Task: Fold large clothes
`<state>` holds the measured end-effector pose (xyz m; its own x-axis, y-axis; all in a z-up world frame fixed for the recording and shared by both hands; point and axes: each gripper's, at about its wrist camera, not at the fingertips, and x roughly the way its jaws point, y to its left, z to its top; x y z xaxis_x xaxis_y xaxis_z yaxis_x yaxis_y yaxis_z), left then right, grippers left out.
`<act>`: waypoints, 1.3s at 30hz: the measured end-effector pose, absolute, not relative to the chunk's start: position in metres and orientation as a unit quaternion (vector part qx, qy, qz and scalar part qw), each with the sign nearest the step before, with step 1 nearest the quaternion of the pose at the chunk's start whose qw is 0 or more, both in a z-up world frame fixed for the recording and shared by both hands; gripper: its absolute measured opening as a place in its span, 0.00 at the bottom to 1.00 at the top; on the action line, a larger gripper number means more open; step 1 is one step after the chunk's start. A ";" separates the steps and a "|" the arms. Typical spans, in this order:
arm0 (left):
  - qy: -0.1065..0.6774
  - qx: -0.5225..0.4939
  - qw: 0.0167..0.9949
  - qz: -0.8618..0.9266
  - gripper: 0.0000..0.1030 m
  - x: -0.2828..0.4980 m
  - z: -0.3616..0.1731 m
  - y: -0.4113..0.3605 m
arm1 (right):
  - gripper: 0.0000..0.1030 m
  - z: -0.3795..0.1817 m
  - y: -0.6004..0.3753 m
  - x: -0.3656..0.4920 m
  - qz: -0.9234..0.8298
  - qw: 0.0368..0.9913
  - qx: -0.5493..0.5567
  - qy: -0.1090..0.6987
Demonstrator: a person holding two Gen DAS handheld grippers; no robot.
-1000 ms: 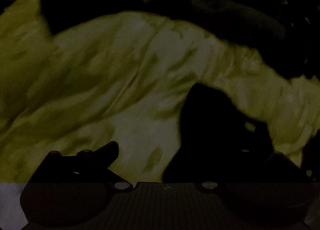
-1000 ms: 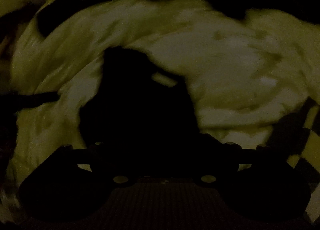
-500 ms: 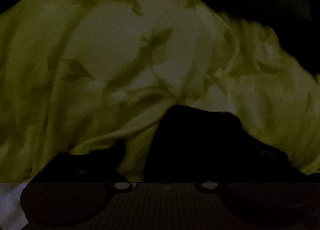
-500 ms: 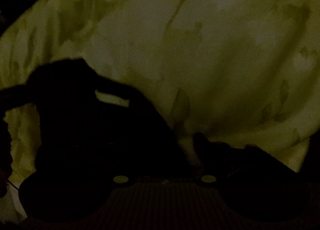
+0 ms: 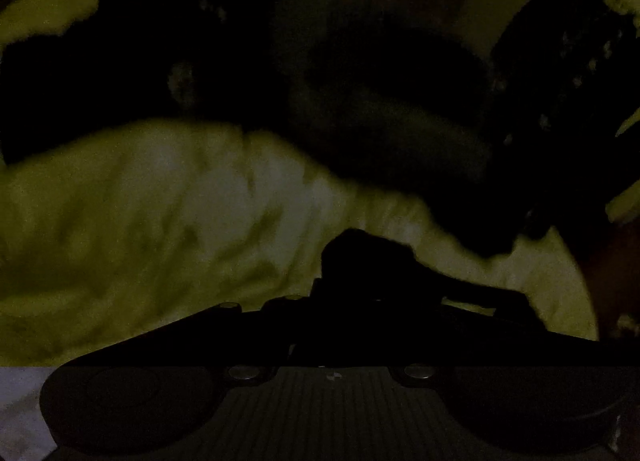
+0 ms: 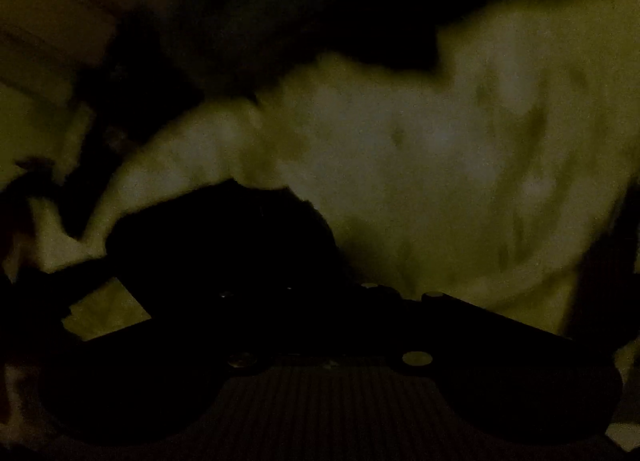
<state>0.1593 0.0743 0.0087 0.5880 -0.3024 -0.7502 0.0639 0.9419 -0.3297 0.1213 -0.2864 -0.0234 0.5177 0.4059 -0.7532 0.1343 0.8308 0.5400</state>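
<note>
1. Dim light and blur hide the surroundings; no container can be made out.
2. Pale garment (image 5: 168, 213), faintly leaf-patterned and creased, fills both views ahead of the grippers.
3. Left gripper (image 5: 360, 261): jaws have just been closing; whether cloth is caught, I cannot tell.
4. Right gripper (image 6: 224, 245): jaws closed tight; any pinched cloth is lost in shadow.

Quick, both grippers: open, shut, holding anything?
Left gripper: jaws just closed further; too dark to tell whether they grip the pale cloth.
Right gripper: shut after closing; whether it holds cloth is unclear.
</note>
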 end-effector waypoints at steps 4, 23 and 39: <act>0.358 -0.171 0.912 -0.107 0.45 0.137 0.082 0.083 | 0.08 0.058 -0.301 0.102 0.125 0.873 0.266 0.389; 0.248 -0.198 0.946 -0.070 0.44 -0.049 0.233 0.075 | 0.08 0.191 -0.352 -0.035 0.324 0.857 0.322 0.239; 0.274 -0.084 0.958 0.024 0.44 0.072 0.230 0.073 | 0.08 0.240 -0.284 0.095 0.263 0.916 0.206 0.221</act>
<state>0.0723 0.0728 0.2296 0.8483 0.0000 -0.5296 -0.0919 0.9848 -0.1472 0.0953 -0.2838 0.2398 0.7643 0.5723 -0.2973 -0.3905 0.7776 0.4929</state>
